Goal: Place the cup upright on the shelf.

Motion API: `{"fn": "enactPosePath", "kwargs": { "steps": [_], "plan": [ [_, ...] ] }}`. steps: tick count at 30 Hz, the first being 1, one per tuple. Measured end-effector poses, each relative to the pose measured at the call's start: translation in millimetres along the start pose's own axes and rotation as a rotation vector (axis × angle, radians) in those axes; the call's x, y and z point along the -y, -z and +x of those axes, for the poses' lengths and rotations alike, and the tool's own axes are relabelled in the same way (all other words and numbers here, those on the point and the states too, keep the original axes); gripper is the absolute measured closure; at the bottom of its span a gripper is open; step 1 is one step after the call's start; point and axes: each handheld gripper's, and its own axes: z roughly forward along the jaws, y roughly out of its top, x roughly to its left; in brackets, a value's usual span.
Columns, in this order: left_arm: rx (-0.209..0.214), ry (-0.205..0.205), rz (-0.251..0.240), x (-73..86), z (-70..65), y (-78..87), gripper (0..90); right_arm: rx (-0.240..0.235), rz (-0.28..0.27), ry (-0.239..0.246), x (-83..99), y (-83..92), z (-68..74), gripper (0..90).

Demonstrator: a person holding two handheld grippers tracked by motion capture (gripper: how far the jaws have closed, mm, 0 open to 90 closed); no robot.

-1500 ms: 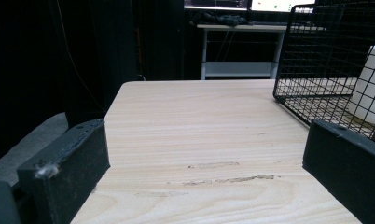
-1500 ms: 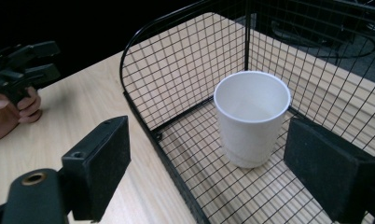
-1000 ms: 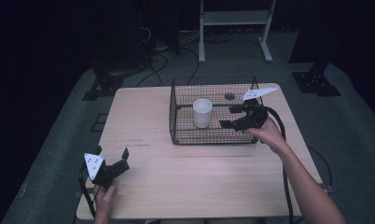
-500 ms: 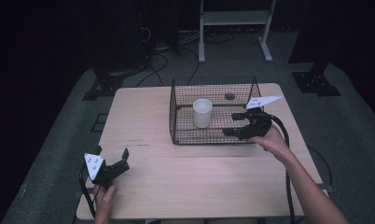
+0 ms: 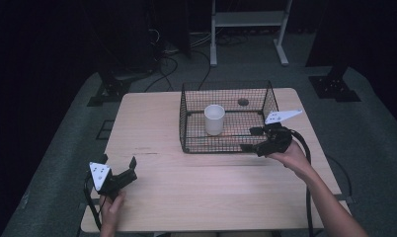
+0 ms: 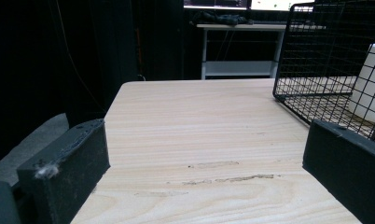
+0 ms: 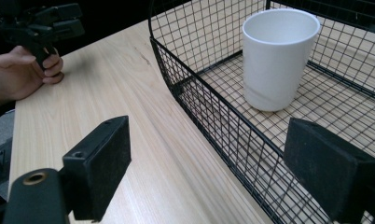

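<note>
Beside the basket (image 5: 226,118), both claws gape empty.
Cup (image 5: 214,119) stands upright inside; right claw (image 5: 256,139) straddles its near wall, left claw (image 5: 118,167) well apart. Likely approach: next, reach over the rim.

No text, label, brand, number or sign can be read anywhere in these views: the white cup (image 5: 214,119), the black wire basket (image 5: 186,123) and the wooden table (image 5: 152,128) all bear plain, unmarked surfaces.
</note>
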Motion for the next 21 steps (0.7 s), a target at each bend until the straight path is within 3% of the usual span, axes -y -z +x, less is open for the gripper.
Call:
{"fn": "enactPosePath", "kwargs": {
  "steps": [21],
  "plan": [
    [-0.003,0.001,0.001,-0.1,0.3,0.2,0.0,0.015,0.0,-0.01,27.7,10.9,8.1,14.2]
  ]
}}
